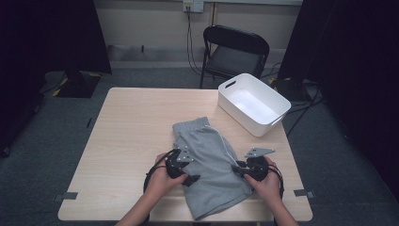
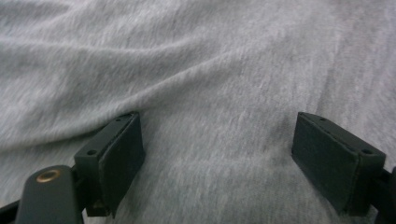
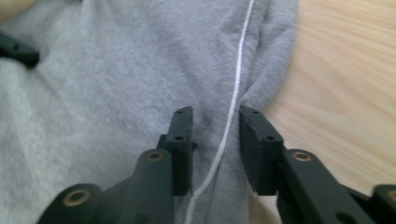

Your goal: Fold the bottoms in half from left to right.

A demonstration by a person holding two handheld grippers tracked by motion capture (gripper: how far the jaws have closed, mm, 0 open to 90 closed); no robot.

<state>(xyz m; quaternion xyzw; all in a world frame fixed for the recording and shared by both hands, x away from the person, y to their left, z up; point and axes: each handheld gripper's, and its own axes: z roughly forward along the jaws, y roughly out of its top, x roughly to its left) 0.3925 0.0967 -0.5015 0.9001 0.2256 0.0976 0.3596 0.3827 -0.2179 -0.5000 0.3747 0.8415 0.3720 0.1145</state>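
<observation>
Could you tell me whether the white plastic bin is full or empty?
Empty: the white plastic bin shows a bare white floor inside.

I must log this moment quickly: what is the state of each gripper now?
Left gripper: jaws wide open over the grey shorts, holding nothing.
Right gripper: jaws narrowed around the shorts' edge with the white stripe; grip cannot be told.

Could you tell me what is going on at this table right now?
A person is working on a pair of grey shorts spread on the wooden table, a gripper in each hand. The left gripper hovers open over plain fabric. The right gripper straddles the white side stripe near the edge, jaws narrowed but apparently not pinching. A white bin sits empty at the far right corner.
</observation>
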